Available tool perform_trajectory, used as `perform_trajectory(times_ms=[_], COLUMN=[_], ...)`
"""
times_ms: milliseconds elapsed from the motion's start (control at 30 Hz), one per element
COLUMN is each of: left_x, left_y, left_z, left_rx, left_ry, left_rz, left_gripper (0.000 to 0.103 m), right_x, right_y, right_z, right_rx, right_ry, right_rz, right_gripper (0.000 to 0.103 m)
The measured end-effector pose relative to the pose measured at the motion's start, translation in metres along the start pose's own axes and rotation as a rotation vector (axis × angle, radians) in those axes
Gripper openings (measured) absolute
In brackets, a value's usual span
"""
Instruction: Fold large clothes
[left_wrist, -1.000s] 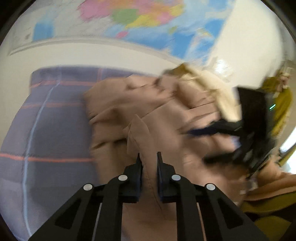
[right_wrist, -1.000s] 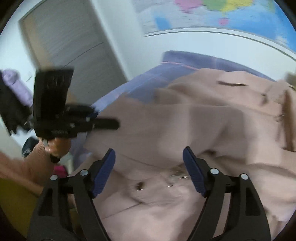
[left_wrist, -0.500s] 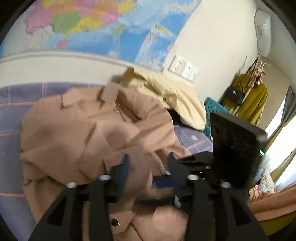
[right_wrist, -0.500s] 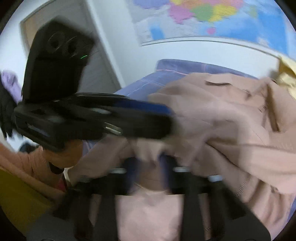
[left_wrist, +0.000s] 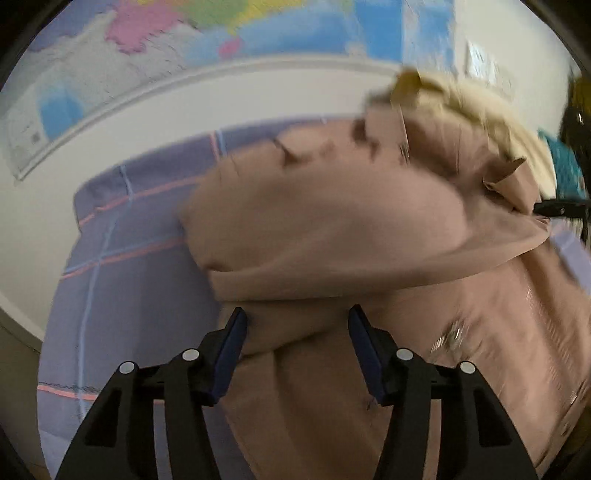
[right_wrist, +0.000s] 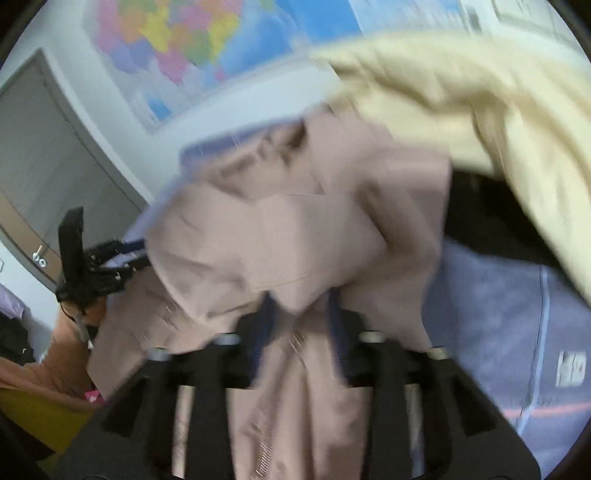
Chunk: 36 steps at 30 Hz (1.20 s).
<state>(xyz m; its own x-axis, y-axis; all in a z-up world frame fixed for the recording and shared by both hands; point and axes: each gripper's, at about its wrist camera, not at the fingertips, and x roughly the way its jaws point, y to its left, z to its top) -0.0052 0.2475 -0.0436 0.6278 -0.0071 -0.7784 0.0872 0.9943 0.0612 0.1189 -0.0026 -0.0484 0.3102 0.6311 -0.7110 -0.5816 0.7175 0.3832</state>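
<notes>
Currently my left gripper (left_wrist: 297, 345) and right gripper (right_wrist: 301, 332) have just been opening, coat (left_wrist: 332, 229) between unclamped pads; soft, heavy, it needs hem grips.

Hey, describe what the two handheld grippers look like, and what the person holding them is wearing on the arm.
Both grippers are black angular plastic frames with silver round screw heads and dark blue finger pads: the left gripper, the right gripper, blurred. Seen from the right wrist, the left gripper carries a flat black block on top. An orange-brown knitted sleeve shows behind it.
</notes>
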Motion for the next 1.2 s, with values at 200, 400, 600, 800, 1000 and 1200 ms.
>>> perform_trajectory(times_ms=[200,400,600,800,1000,1200], left_x=[-0.032,-0.028,0.027,0.021,-0.007,-0.026], left_y=[0.001,-0.014,-0.001,0.035,0.021,0.008], left_z=[-0.007,0.026,0.033,0.004,0.000,0.034], left_rx=[0.049,0.082,0.010,-0.112,-0.024,0.050], left_ry=[-0.085,-0.132,-0.007,-0.014,-0.068,-0.146], left_rz=[-0.047,-0.063,0.048,0.130,0.078,0.074], left_gripper=[0.057,0.060,0.053,0.051,0.050,0.068], right_x=[-0.036,-0.014,0.015,-0.067,-0.024,-0.083], right_y=[-0.015,0.037,0.034,-0.010,-0.029,-0.014], right_z=[-0.010,0.019,0.043,0.032,0.006,0.027], right_rx=[0.074,-0.120,-0.170,-0.044,-0.035,-0.018], right_ry=[-0.118,-0.123,-0.053,-0.350,-0.072,-0.313], right_rz=[0.000,-0.072,-0.105,0.078,-0.095,-0.121], right_gripper=[0.077,0.090,0.006,0.012,0.036,0.075])
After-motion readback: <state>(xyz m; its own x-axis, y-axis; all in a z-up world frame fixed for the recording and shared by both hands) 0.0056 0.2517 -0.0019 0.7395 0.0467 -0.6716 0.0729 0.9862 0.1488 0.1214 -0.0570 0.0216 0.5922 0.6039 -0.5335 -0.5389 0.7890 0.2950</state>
